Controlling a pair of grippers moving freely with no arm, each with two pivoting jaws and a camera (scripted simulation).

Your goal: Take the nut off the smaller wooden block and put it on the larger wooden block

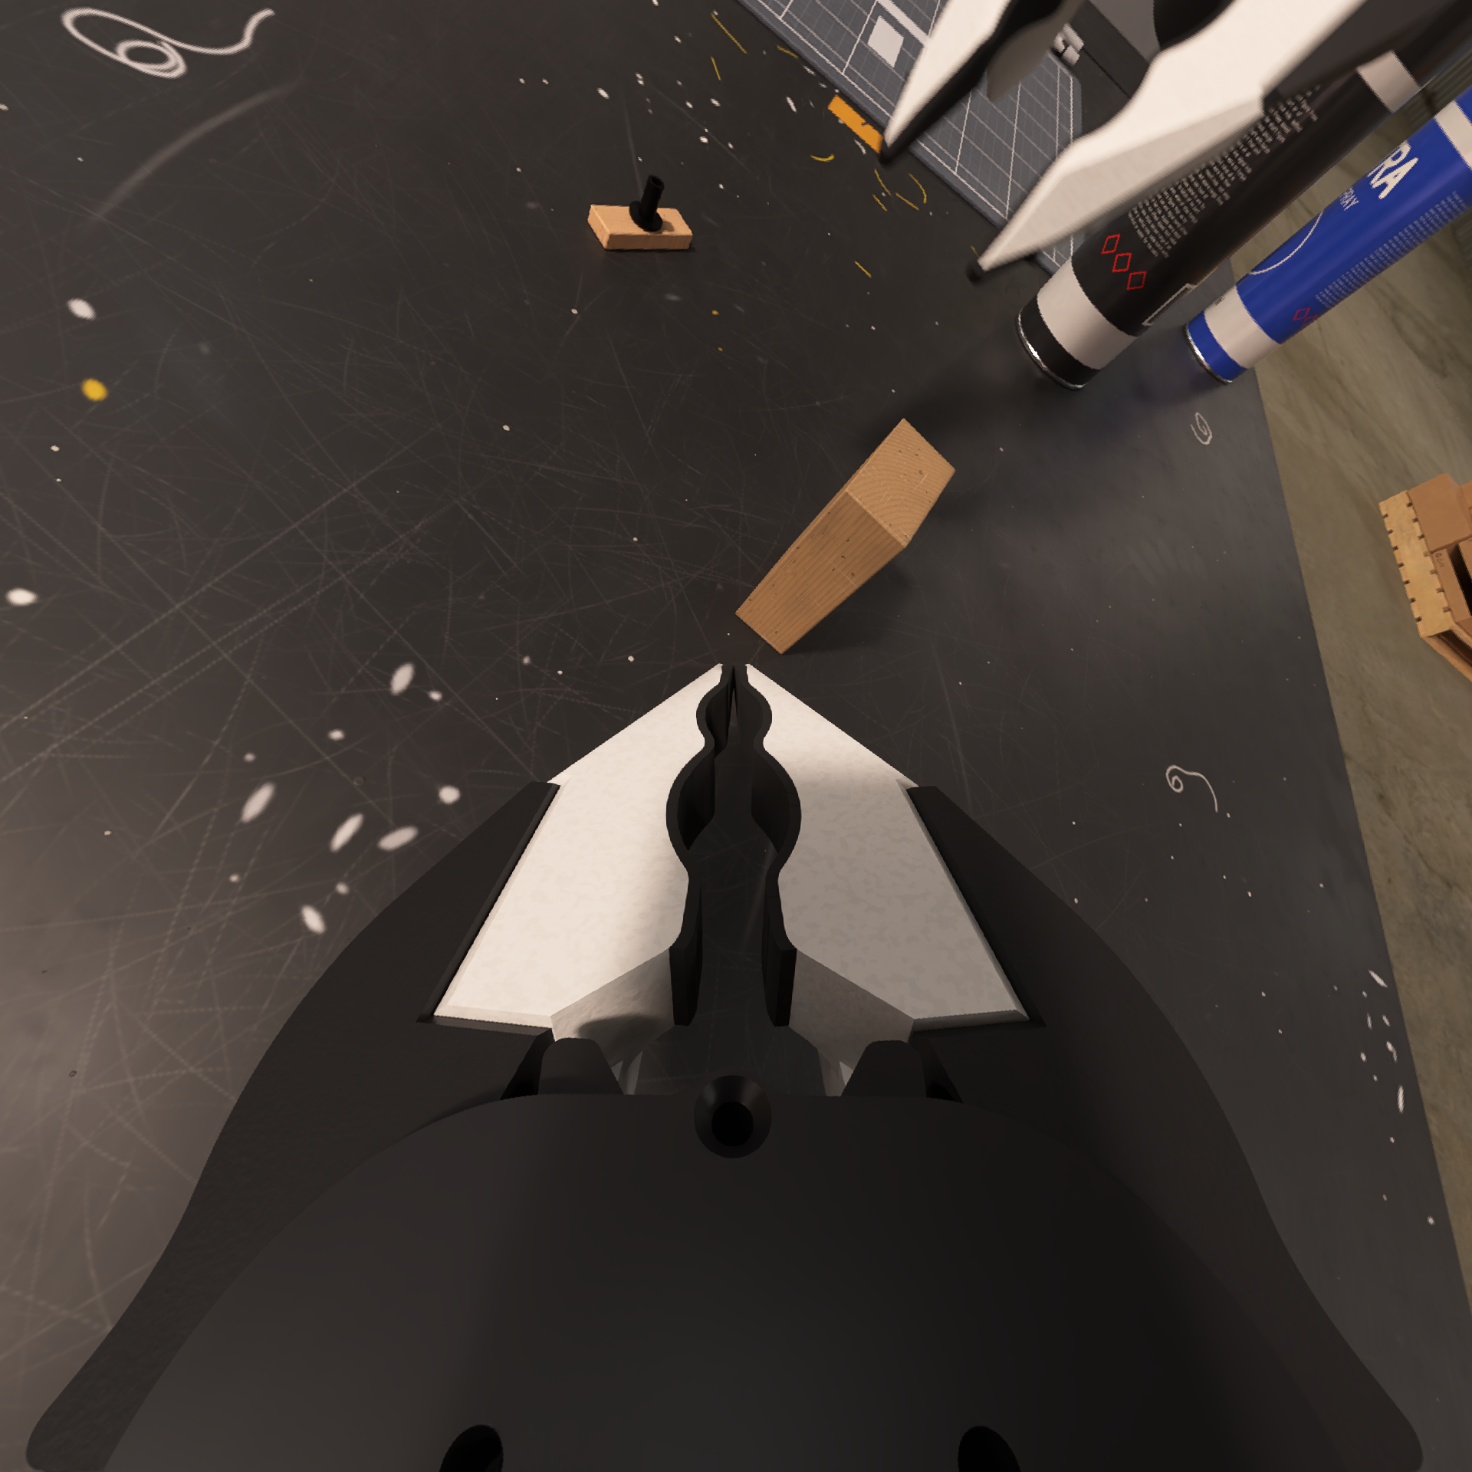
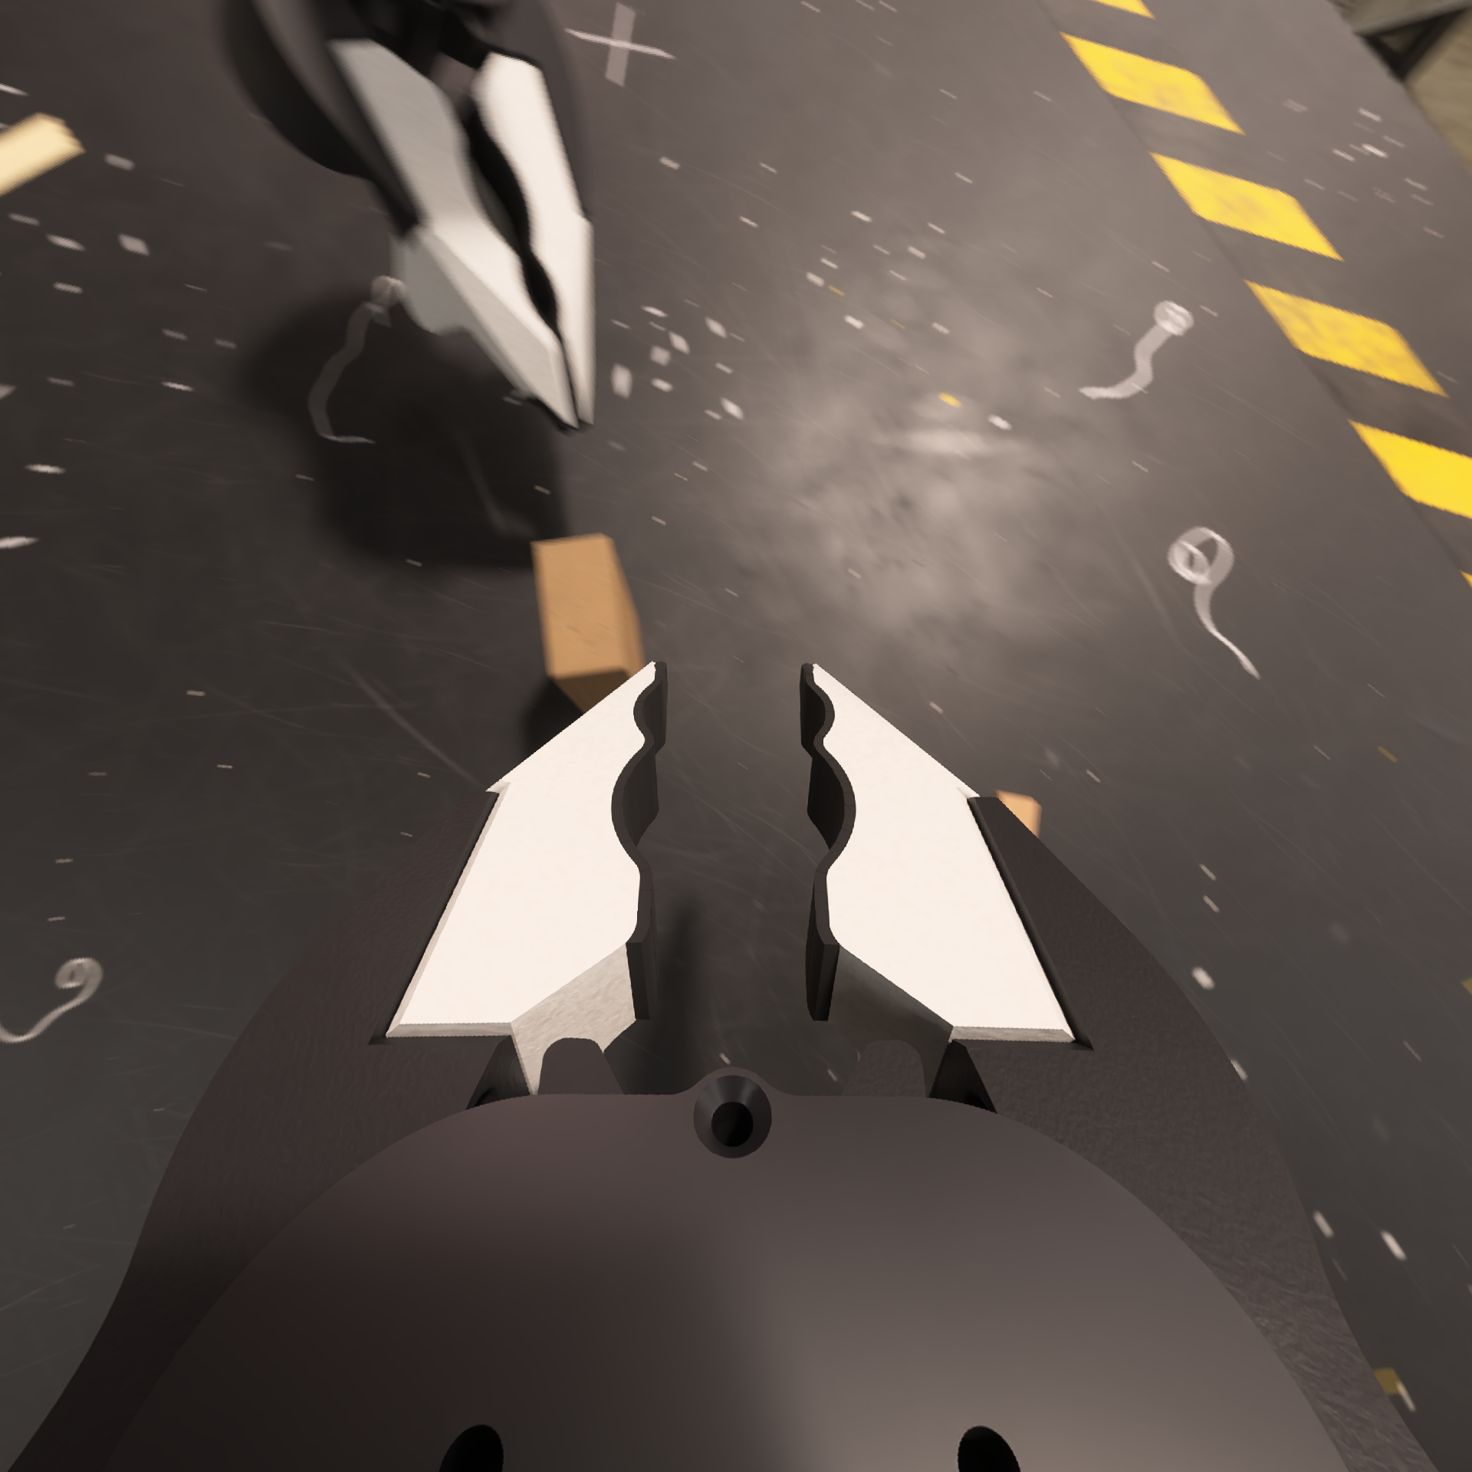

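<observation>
The smaller wooden block (image 1: 640, 229) lies flat, far ahead in the left wrist view, with the black nut (image 1: 649, 203) standing on it. The larger wooden block (image 1: 844, 542) stands upright just beyond my left gripper (image 1: 733, 673), which is shut with nothing in it. My right gripper (image 1: 932, 207) hangs open at the upper right, above the table. In the right wrist view my right gripper (image 2: 733, 677) is open and empty, with the larger block (image 2: 585, 613) just past its left finger. The left gripper (image 2: 569, 406) hangs beyond, shut. A wooden corner (image 2: 1019, 808) peeks from behind the right finger; no nut shows there.
A black spray can (image 1: 1115, 279) and a blue one (image 1: 1314, 263) stand at the right by a grey cutting mat (image 1: 964, 135). A wooden crate (image 1: 1434, 573) sits off the table's right edge. Yellow hazard stripes (image 2: 1242, 207) mark the table edge. A wood scrap (image 2: 32, 151) lies far left.
</observation>
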